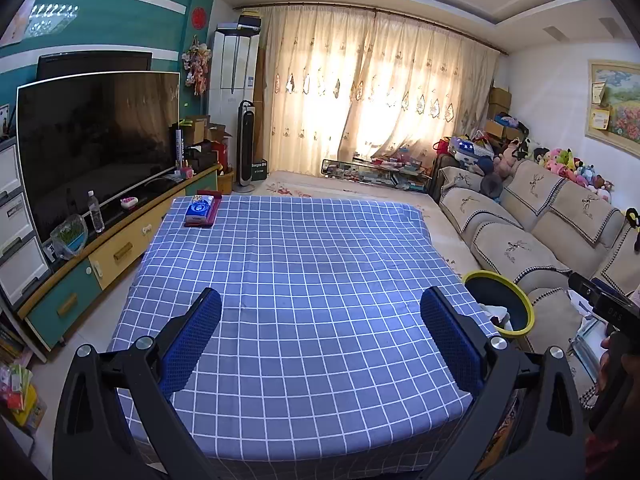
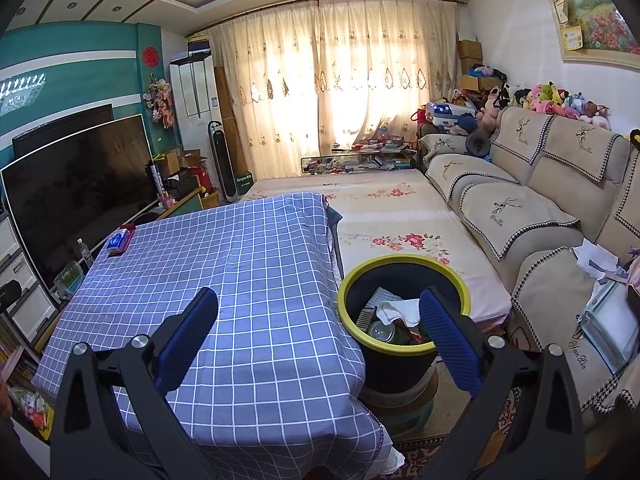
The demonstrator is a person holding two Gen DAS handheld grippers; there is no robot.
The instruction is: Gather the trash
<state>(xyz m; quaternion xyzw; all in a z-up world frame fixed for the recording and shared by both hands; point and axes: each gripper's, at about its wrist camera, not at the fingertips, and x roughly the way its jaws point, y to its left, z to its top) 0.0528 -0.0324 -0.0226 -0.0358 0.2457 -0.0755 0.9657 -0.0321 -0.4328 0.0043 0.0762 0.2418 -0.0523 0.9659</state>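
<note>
Both tools, left (image 1: 320, 332) and right (image 2: 320, 332), are held wide open and empty. In the bin (image 2: 348, 280) off the counter's right edge, soft paper (image 2: 394, 310) and a can (image 2: 382, 330) are seen; such light trash is likely best pinched mid-body.

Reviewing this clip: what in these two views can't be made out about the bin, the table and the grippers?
- Yellow-rimmed black trash bin: in the right wrist view a blue finger covers part of its contents; in the left wrist view the interior is mostly dark.
- Blue tissue pack on the blue checked tablecloth: print too small.
- Right gripper: cut off by the left view's edge.
- Near table edge: hidden behind both grippers.
</note>
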